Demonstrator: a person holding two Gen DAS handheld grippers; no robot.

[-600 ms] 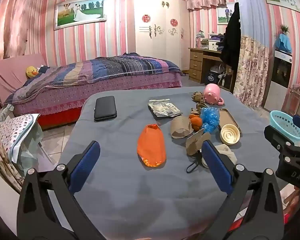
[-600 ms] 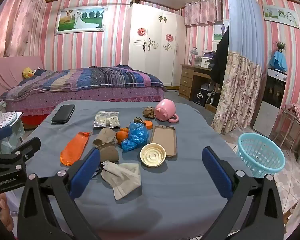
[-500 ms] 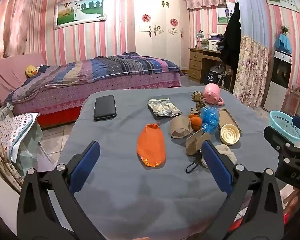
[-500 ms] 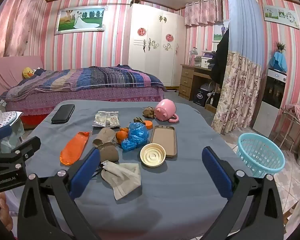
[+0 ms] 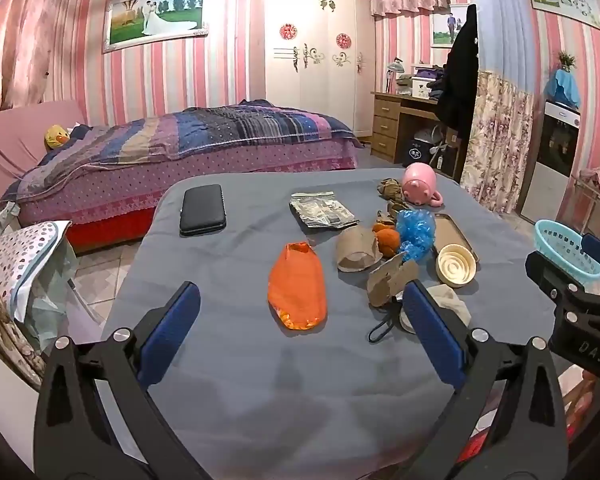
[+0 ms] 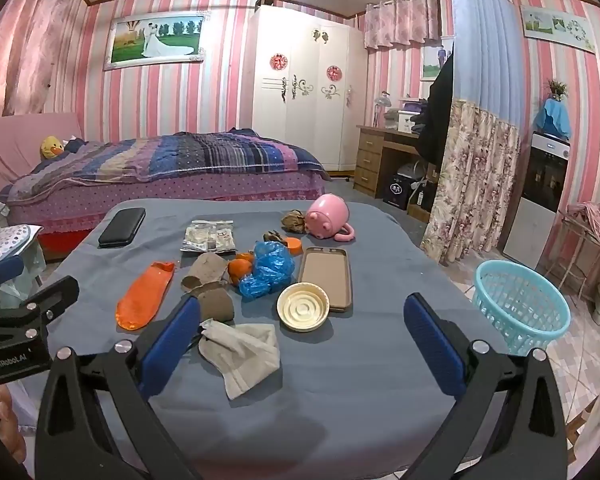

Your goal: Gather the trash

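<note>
Litter lies mid-table on a grey cloth: an orange wrapper, a crumpled blue plastic bag, torn brown cardboard pieces, orange peel, a foil packet and a crumpled grey tissue. My left gripper hovers open above the near table edge, short of the wrapper. My right gripper is open too, with the tissue low between its blue fingers but apart from them. A turquoise basket stands on the floor to the right.
Also on the table: a black case, a pink mug on its side, a brown phone case and a cream lid. A bed lies beyond, a desk and curtain at right.
</note>
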